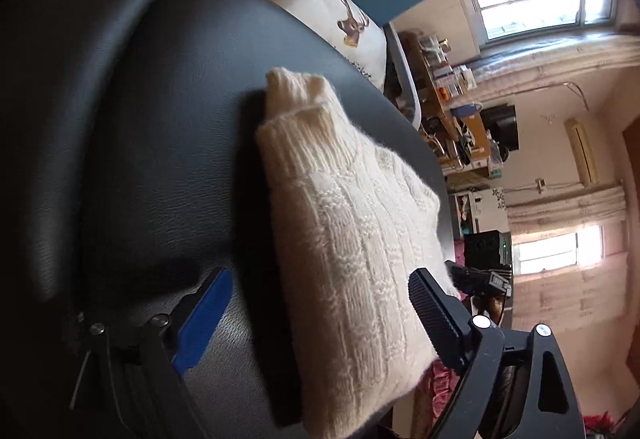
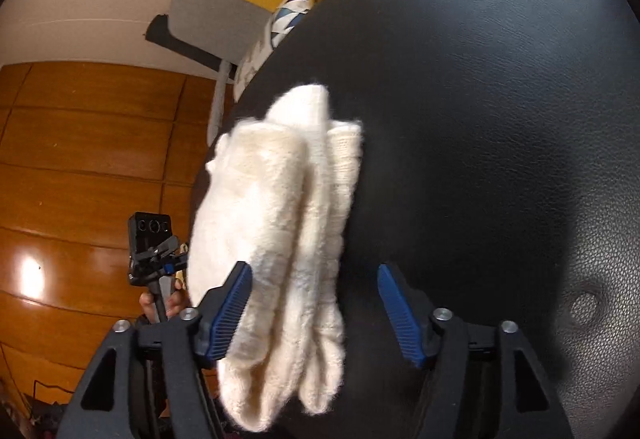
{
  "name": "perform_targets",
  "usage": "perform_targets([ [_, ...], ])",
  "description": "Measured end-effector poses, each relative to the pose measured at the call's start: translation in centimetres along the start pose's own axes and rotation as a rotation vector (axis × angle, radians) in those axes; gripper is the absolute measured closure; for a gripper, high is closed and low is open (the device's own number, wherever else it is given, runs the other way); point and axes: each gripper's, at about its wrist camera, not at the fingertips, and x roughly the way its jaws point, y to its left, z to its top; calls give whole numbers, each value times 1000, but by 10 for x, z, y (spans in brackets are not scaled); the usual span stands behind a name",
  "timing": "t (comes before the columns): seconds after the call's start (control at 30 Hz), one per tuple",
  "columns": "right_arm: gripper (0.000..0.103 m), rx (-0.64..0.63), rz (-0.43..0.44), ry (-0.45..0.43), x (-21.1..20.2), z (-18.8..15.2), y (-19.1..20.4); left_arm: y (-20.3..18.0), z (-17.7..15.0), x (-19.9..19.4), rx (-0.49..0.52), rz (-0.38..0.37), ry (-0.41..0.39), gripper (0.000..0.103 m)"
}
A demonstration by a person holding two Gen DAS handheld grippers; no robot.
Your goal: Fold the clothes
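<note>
The left tongs (image 1: 316,323) stand released, their blue-padded fingers spread either side of the folded cream cable-knit sweater (image 1: 352,239), which lies on the black leather-textured surface (image 1: 160,119) near its edge. The right tongs (image 2: 316,313) are likewise spread wide around the sweater's thick folded end

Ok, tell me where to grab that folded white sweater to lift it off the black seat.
Grip the sweater at its near, thick folded end, coming in level from the seat edge. The layers stack there, so one pinch takes them all; the right gripper already straddles it, jaws open.
</note>
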Motion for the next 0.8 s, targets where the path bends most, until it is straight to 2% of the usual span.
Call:
perform_targets([
  [0.13,33,-4,-4,32,12,6,0,-4,4,22,21,-7,48,11],
  [0.27,31,-25,6,69,24,15,7,-5,6,31,33,-32,55,9],
  [0.4,30,-59,6,111,47,25,19,-11,2,35,71,-33,69,11],
  [0.43,30,-74,-7,119,52,27,23,-13,2,35,83,-32,66,16],
  [0.5,38,-152,-67,106,55,25,33,-17,-2,36,103,12,51,39],
  [0.53,55,-190,-96,99,56,24,38,-18,-5,33,113,21,33,43],
  [0.57,61,-224,-131,86,56,21,42,-20,-9,30,124,28,8,53],
  [0.67,71,-318,-203,37,53,8,62,-35,-26,16,181,97,-84,60],
  [0.77,74,-414,-271,30,62,0,85,-44,-45,3,222,154,-172,62],
  [0.8,75,-440,-268,34,68,-1,95,-45,-54,-4,227,168,-209,63],
])
